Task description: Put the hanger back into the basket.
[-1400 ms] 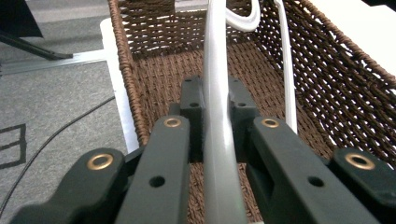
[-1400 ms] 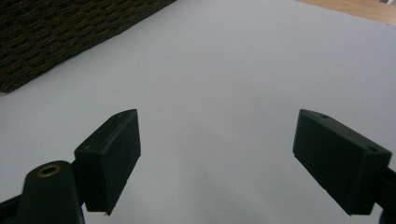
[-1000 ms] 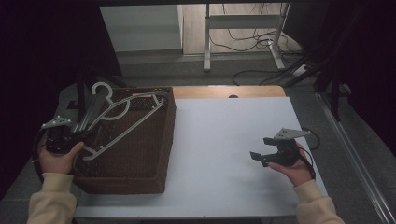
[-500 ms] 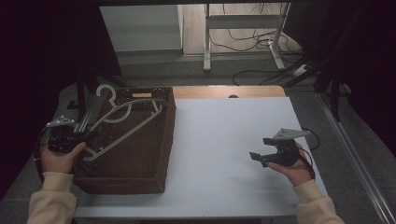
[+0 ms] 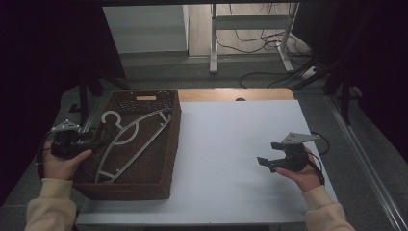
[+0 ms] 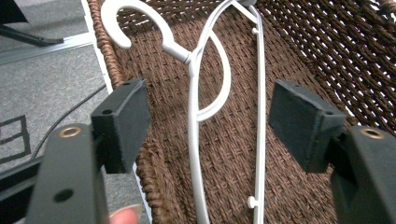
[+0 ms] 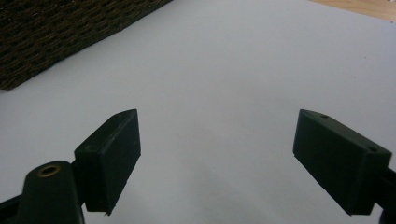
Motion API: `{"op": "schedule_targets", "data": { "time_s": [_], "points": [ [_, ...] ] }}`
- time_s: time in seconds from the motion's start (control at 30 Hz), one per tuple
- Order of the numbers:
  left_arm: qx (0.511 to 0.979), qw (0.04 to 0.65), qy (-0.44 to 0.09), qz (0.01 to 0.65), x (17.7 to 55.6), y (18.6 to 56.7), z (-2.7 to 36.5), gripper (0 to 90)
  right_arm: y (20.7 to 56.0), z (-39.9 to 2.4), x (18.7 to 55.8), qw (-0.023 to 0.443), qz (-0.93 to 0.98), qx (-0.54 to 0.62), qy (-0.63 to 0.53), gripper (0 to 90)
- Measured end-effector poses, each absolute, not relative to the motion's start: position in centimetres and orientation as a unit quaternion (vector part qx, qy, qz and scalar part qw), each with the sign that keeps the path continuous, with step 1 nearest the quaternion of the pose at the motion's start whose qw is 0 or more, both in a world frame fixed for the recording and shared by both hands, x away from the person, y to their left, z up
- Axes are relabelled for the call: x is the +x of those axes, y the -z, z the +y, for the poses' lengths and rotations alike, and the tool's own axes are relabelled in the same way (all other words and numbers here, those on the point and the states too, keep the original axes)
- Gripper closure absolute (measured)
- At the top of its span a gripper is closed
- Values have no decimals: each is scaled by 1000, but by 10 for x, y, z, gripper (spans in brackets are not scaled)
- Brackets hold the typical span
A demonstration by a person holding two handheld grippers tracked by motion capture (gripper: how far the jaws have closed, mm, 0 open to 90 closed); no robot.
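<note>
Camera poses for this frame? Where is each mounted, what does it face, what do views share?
High view: overhead, facing forward and down at table; both forearms, left gripper, right gripper.
Left gripper view: rides left gripper, faces white hanger in wicker basket; jaws just opened, hanger unpinched.
Right gripper view: rides open right gripper, faces the table.
Shared: hanger and basket, high and left views.

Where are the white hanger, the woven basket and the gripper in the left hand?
white hanger (image 6: pixel 192 140), left gripper view, on its long stem below the hook.
woven basket (image 5: pixel 126 190), high view, on its near wall.
left gripper (image 6: pixel 210 121), left gripper view, midway between its open jaws.
</note>
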State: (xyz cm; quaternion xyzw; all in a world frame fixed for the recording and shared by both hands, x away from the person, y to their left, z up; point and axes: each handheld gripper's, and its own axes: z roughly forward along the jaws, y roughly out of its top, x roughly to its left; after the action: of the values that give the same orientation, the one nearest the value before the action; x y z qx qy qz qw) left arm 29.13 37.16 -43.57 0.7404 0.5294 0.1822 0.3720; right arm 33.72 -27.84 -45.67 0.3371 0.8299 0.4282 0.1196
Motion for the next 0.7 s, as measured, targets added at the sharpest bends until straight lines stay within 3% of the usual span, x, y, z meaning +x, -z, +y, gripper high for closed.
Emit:
{"op": "schedule_targets", "data": {
  "time_s": [0.37,0.7],
  "points": [
    [749,393,-202,495,276,418,370,217,457,-280,338,119,829,337,-431,147],
    [766,413,-182,457,263,405,345,203,458,-281,341,119,826,340,-435,146]
  ]
}}
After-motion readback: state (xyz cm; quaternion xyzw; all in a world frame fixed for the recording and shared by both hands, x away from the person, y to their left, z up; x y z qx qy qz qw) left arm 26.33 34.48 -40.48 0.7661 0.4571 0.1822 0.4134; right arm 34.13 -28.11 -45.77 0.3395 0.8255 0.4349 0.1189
